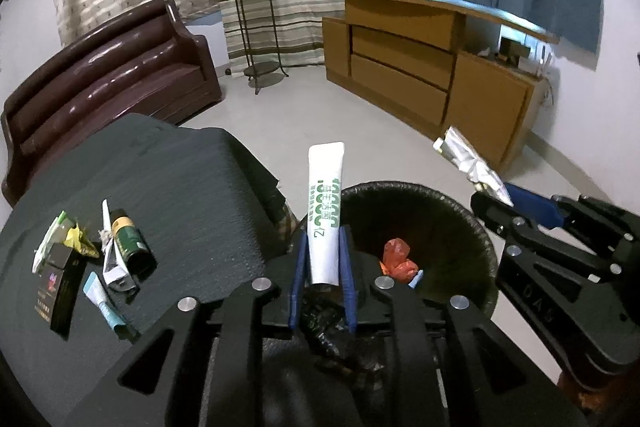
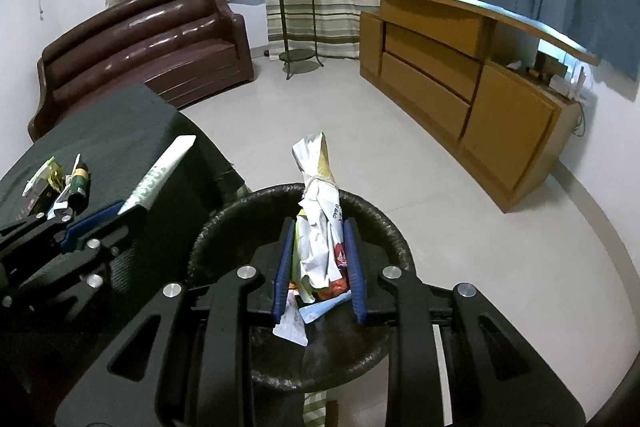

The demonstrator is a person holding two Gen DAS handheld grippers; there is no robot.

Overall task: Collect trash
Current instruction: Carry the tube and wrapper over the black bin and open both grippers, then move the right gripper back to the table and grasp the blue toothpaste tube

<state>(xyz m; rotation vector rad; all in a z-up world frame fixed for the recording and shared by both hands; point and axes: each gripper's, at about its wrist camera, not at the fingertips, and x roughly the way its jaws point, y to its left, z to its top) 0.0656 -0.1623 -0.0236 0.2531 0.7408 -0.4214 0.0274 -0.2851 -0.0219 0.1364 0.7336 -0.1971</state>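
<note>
Left wrist view alone shows red wrapper (image 1: 396, 259) inside bin (image 1: 486, 247)

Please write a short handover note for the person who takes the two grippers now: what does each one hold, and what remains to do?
Left gripper: shut on the white tube, held over the near rim of the trash bin.
Right gripper: shut on the crumpled wrapper bundle, held above the bin.
Done: red scrap already lies inside the bin.
Left: release both items into the bin, then collect from the dark table the green can, black box, small blue tube and yellow wrapper.
</note>
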